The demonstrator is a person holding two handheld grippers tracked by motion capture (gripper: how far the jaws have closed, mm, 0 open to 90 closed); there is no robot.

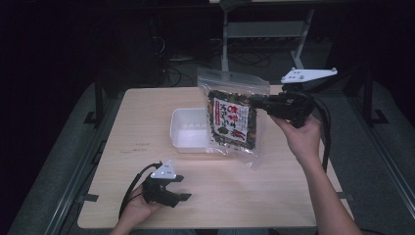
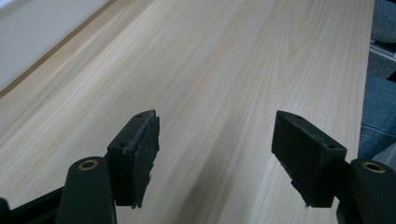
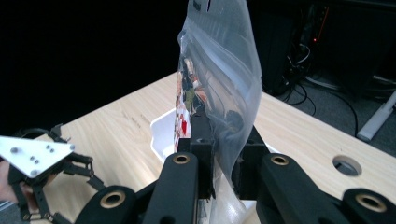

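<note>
1. right gripper [image 1: 255, 101] held up over the far right part of the table [image 1: 147, 112], jaws clamped narrow on a clear zip bag [image 1: 234, 117] with a printed snack pack inside.
2. bag pinched at its right edge, hanging upright and lifted clear of the tabletop, sealed strip at the top, lower corner drooping toward the wood.
3. seen along the right gripper's own jaws, bag [image 3: 219, 74] standing edge-on, plastic squeezed between the two black pads, print showing red and green through the film.
4. white plastic tray [image 1: 188, 128] resting on the table just behind and left of the bag, overlapped by the bag's left side in the high view; touching or apart, cannot tell.
5. same tray [image 3: 163, 133] visible past the bag in the right gripper view.
6. left gripper [image 1: 180, 187] low at the near left edge of the table, well apart from the bag, jaws spread wide with nothing between them.
7. in the left gripper view, left gripper [image 2: 215, 154] pointing across bare wood, pads far apart, gripping nothing.
8. left gripper [image 3: 74, 175] also showing at the lower left of the right gripper view, grey plate on top.
</note>
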